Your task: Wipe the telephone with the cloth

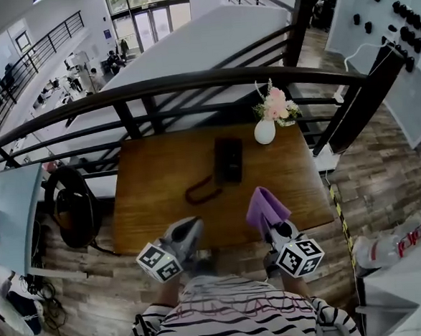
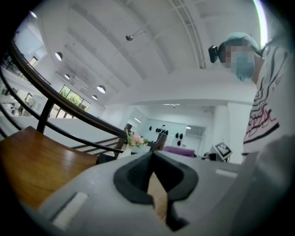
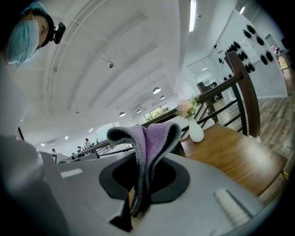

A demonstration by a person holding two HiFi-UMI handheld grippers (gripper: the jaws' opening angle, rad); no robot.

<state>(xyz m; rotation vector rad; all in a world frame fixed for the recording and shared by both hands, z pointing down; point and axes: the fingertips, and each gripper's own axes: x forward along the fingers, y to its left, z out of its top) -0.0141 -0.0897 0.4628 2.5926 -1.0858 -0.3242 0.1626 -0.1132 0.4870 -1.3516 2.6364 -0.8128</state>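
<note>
A black telephone (image 1: 228, 159) lies flat at the middle of the wooden table (image 1: 153, 175), its dark coiled cord (image 1: 201, 191) looping toward me. My right gripper (image 1: 271, 228) hovers over the table's near edge, right of the phone and apart from it, shut on a purple cloth (image 1: 265, 207) that stands up from the jaws. In the right gripper view the cloth (image 3: 148, 138) folds over and hides the jaw tips. My left gripper (image 1: 188, 230) is at the near edge, left of the right one, shut with nothing in it (image 2: 152, 156).
A white vase of pink flowers (image 1: 266, 127) stands at the table's far right corner, close to the phone. A dark curved railing (image 1: 190, 82) runs behind the table. A black bag (image 1: 73, 205) sits on the floor at the left.
</note>
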